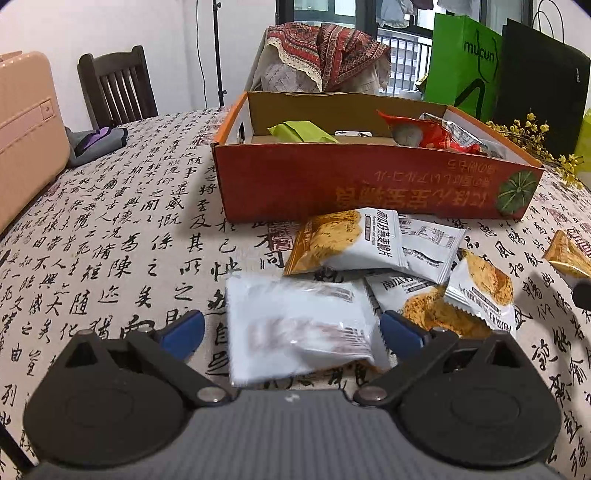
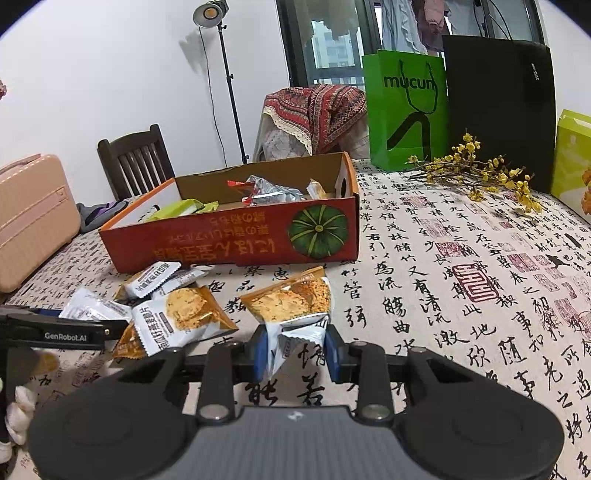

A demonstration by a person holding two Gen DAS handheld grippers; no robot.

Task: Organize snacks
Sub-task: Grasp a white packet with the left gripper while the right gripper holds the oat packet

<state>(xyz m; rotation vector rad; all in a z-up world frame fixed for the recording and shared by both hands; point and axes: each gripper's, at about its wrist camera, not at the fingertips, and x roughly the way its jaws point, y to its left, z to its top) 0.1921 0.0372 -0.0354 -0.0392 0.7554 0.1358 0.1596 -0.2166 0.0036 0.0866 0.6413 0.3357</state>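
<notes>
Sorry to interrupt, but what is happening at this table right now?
A person is sorting snacks into the orange cardboard box. The right hand-held gripper is shut on a cracker packet. The left hand-held gripper is open around a white packet lying on the tablecloth. More packets lie before the box.

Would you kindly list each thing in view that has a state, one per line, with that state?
Left tongs: open, a blurred white packet between the fingers, not pinched.
Right tongs: shut on an orange snack packet, held off the table.
Orange box: open-topped, a few snacks inside.
Loose packets: piled on the tablecloth in front of the box.
Floor lamp: lit.
</notes>
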